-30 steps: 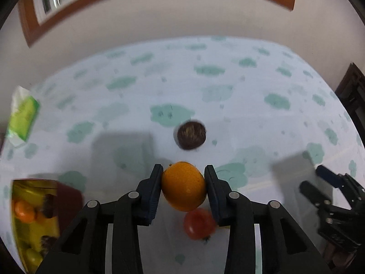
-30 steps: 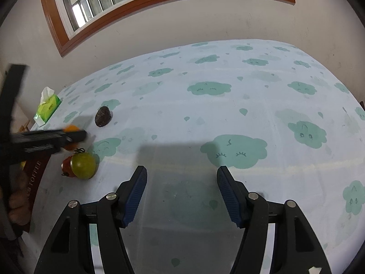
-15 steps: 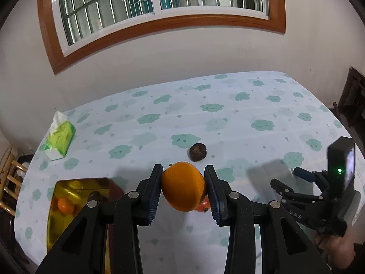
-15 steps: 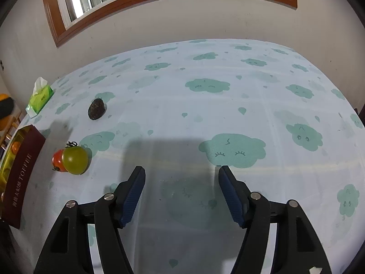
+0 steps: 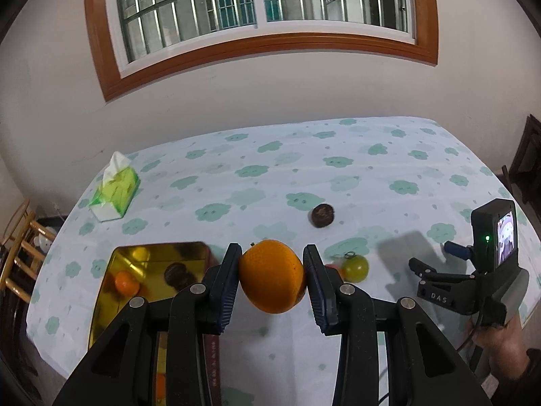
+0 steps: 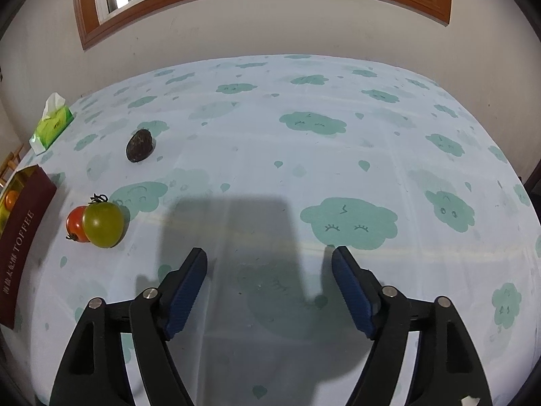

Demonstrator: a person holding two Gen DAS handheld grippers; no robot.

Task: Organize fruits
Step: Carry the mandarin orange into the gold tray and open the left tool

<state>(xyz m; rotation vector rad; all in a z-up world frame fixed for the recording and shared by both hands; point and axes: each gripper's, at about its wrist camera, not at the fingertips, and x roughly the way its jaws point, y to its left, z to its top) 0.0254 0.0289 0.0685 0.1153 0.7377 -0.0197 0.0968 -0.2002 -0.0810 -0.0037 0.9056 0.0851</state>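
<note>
Gripping an orange [image 5: 272,277] in the left gripper [image 5: 272,282] above the tin [image 5: 111,291], right gripper [image 6: 269,291] spreading wider with nothing between its jaws, tomatoes [image 6: 103,224] lying on the table [image 6: 338,176]

Ahead of me a barred window [image 5: 263,0] in a brown wooden frame sits in the pale wall [image 5: 270,88]; a cloud-patterned tablecloth [image 6: 304,155] covers the table, a wooden chair [image 5: 17,237] at far left.
</note>
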